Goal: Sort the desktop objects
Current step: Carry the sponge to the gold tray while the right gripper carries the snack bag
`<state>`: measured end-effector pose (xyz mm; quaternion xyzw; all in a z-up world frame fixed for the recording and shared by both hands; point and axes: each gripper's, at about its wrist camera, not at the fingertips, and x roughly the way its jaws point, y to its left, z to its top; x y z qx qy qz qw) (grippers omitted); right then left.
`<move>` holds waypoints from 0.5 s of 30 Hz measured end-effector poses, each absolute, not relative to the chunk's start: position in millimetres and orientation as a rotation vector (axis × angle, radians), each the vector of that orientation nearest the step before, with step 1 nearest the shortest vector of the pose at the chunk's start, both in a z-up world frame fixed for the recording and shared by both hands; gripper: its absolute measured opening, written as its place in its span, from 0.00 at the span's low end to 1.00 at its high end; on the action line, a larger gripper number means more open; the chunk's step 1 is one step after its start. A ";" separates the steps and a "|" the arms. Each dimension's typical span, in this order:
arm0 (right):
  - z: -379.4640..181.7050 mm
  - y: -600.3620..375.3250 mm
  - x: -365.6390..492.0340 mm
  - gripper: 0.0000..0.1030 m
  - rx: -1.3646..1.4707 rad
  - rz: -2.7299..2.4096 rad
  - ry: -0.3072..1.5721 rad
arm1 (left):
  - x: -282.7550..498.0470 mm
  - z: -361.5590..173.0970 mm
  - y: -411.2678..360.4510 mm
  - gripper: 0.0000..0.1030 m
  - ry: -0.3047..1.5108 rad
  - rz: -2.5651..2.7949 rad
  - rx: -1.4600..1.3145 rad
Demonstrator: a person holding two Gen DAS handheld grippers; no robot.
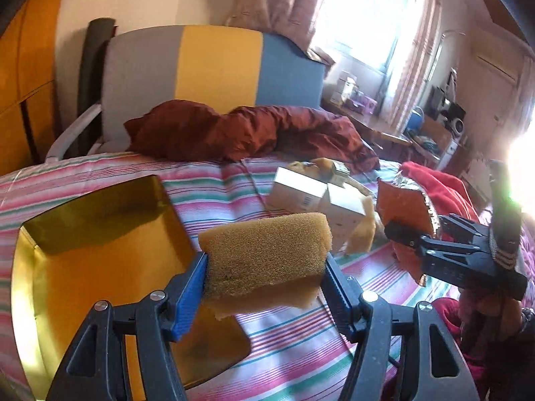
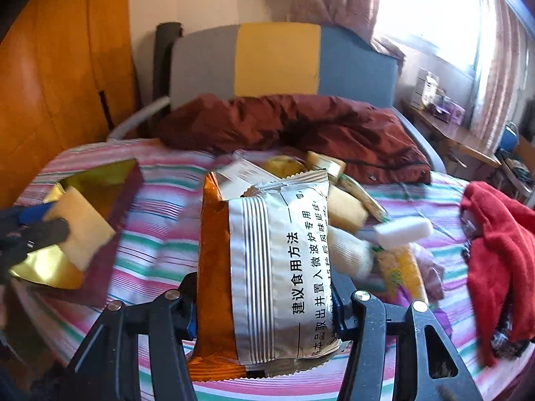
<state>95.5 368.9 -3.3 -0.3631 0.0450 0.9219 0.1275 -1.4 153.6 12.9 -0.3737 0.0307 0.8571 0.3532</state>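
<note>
My left gripper (image 1: 264, 287) is shut on a yellow foam sponge block (image 1: 264, 254), held in the air beside an open gold-lined box (image 1: 100, 234) on the striped bedsheet. That sponge (image 2: 80, 230) and the left gripper (image 2: 50, 224) show at the left of the right wrist view, over the gold box (image 2: 100, 180). My right gripper (image 2: 267, 314) is shut on an orange-and-silver snack packet (image 2: 267, 260) printed with Chinese text, lifted above the bed. In the left wrist view the right gripper (image 1: 401, 234) holds the packet (image 1: 401, 207) at the right.
A pile of small boxes (image 1: 301, 193), foam pieces and tubes (image 2: 401, 267) lies mid-bed. A dark red quilt (image 1: 250, 130) sits behind it, a red cloth (image 2: 495, 250) at the right. A striped headboard (image 1: 217, 67) and a cluttered desk (image 1: 418, 127) stand beyond.
</note>
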 end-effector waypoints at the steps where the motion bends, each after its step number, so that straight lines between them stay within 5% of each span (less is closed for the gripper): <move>1: -0.2 363.3 93.6 0.55 -1.053 2.698 0.125 | -2.9 13.1 146.7 0.65 0.068 2.228 -0.972; 15: 5.7 238.4 11.6 0.55 -1.248 2.962 0.024 | -46.6 4.1 38.2 0.65 -0.040 2.478 -1.035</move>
